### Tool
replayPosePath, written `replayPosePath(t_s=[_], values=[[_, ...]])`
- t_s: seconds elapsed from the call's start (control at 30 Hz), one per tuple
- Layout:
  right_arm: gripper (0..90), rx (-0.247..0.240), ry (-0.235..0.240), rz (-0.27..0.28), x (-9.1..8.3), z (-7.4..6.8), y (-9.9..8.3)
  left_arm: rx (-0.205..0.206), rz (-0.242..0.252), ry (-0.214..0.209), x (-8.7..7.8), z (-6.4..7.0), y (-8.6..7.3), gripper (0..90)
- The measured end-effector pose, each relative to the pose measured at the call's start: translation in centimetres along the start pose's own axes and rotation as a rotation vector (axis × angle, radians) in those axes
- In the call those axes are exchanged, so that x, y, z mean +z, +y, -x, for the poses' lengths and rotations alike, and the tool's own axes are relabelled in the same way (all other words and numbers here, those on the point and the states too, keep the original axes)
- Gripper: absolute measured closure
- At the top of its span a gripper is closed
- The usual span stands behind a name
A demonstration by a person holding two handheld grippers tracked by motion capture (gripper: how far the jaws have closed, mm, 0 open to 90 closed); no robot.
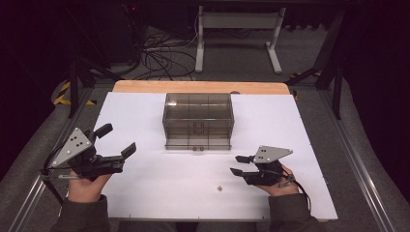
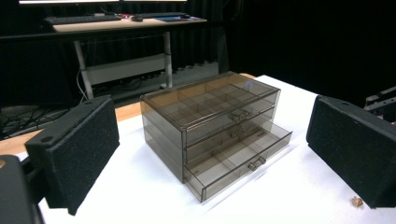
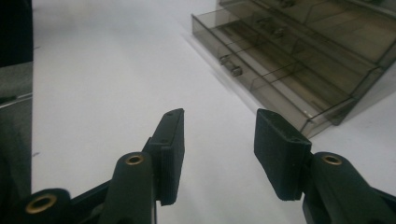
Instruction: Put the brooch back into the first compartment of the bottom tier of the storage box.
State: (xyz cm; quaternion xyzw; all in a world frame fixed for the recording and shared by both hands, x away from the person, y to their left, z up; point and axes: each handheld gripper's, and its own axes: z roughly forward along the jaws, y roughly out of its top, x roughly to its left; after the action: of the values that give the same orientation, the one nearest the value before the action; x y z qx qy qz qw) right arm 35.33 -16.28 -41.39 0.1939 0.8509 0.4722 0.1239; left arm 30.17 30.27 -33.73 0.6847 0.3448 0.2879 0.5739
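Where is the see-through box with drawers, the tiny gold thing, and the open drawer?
drawer box [image 1: 197,104], high view, on its top panel.
small brass piece [image 1: 219,187], high view, on its middle.
bottom drawer [image 2: 243,156], left gripper view, on its pulled-out tray.

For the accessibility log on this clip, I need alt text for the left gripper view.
A smoky transparent three-drawer organizer sits on a white table, its bottom drawer pulled partly out and the two above it closed. The left gripper frames it with its two black padded jaws wide apart, holding nothing. A small brass-coloured piece lies on the table at lower right.
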Motion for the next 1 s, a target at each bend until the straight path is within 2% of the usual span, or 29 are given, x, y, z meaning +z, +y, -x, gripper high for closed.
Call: replayPosePath(t_s=[0.2,0.77,1.0], values=[[53.7,-0.021,0.049,-0.04,0.9,-0.4,-0.1,0.004,0.004,-0.001,-0.1,0.1,0.1,3.3],[56.0,-0.046,0.143,-0.139,2.8,-1.3,-0.5,0.004,-0.001,-0.005,0.0,0.0,-0.1,3.5],[56.5,-0.038,0.155,-0.179,3.4,-1.6,-0.6,0.002,-0.001,-0.006,0.0,0.0,-0.1,3.5]])
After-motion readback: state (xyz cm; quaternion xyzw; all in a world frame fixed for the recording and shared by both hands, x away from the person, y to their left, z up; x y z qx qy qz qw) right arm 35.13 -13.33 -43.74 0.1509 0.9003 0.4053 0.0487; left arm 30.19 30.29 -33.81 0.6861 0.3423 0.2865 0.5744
